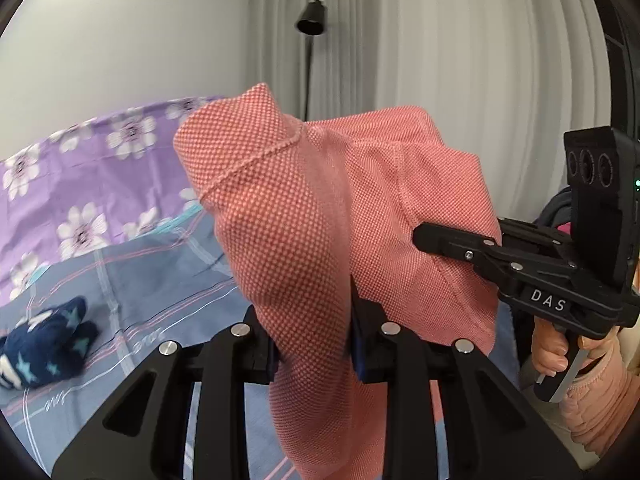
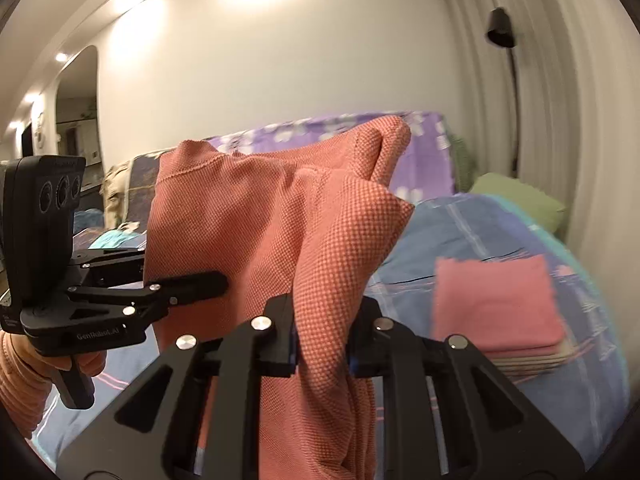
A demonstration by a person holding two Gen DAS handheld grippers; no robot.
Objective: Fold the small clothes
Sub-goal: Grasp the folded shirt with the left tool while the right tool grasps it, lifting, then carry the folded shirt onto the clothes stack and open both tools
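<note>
A salmon-pink knit garment (image 1: 320, 208) hangs in the air above the bed, held by both grippers. My left gripper (image 1: 312, 344) is shut on one part of it. My right gripper (image 2: 324, 340) is shut on another part of the garment (image 2: 280, 232). In the left wrist view the right gripper (image 1: 436, 236) comes in from the right, pinching the cloth. In the right wrist view the left gripper (image 2: 208, 280) comes in from the left, pinching the cloth. The garment hides the fingertips.
The bed has a blue plaid sheet (image 1: 152, 280) and a purple flowered cover (image 1: 80, 184). A navy star-patterned garment (image 1: 44, 348) lies at left. A stack of folded clothes with a pink one on top (image 2: 496, 308) sits on the sheet (image 2: 560, 392). A green pillow (image 2: 516, 196) and a floor lamp (image 2: 502, 28) stand behind.
</note>
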